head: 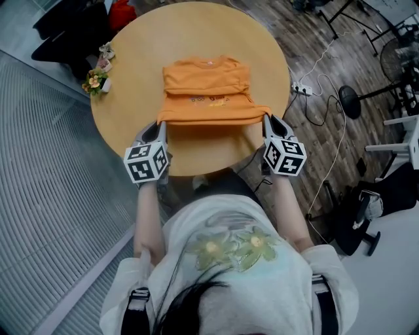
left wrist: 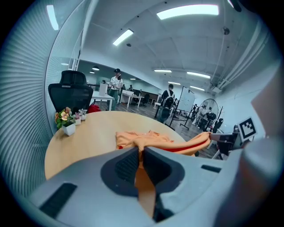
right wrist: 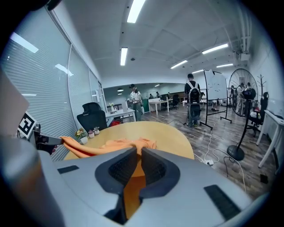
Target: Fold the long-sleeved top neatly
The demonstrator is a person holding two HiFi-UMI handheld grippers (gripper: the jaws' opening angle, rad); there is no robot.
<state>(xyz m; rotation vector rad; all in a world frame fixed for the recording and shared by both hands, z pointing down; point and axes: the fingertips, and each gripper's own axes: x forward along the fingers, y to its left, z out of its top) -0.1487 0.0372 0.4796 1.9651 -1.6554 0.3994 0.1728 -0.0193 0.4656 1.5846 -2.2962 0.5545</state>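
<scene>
Orange top [head: 206, 91] lies mid-tabletop [head: 131, 59], its near hem raised off the wood. Left gripper [head: 159, 122] is pinched tight on the hem's left corner and right gripper [head: 267, 118] on the right one (cloth squeezed between both sets of pads). Small flower pot [head: 95, 81] sits at the left edge.

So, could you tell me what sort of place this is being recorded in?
Probably an open-plan office or lab: ceiling strip lights, a black office chair beside a white desk, and a whiteboard on a stand.
</scene>
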